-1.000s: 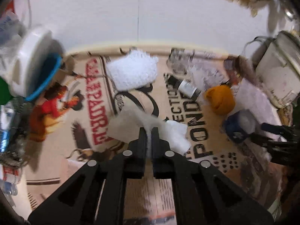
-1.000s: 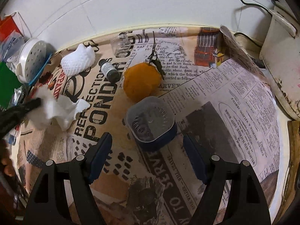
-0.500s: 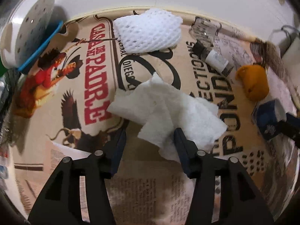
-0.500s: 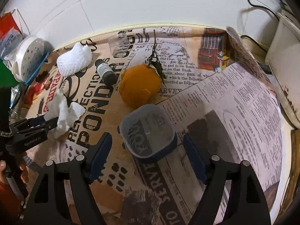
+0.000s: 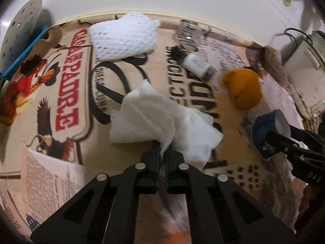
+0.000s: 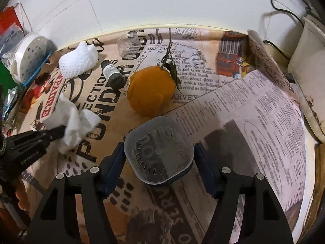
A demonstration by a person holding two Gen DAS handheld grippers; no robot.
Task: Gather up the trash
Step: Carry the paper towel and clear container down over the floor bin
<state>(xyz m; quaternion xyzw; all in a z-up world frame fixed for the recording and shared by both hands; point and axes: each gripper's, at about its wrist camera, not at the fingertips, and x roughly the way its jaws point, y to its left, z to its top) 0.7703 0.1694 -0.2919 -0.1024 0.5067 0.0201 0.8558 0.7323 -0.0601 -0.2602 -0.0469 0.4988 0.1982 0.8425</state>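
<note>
My left gripper (image 5: 161,154) is shut on a crumpled white paper tissue (image 5: 154,120), pinching its near edge; the tissue also shows in the right wrist view (image 6: 73,120). My right gripper (image 6: 158,158) has its blue-padded jaws on either side of a blue container with a translucent lid (image 6: 158,152); both pads look in contact with it. An orange peel (image 6: 150,91), a small dark bottle (image 6: 112,74), a clear plastic cup (image 6: 130,45) and a white foam fruit net (image 6: 78,61) lie on the newspaper (image 6: 254,122).
A white perforated round lid (image 6: 28,57) with a blue edge leans at the far left. A white appliance (image 6: 308,77) with a black cable stands at the right. The tiled wall (image 6: 162,4) runs along the back.
My left gripper was shut on the tissue, opened around it, and is now shut on it again. My right gripper moved forward and closed in on the blue container.
</note>
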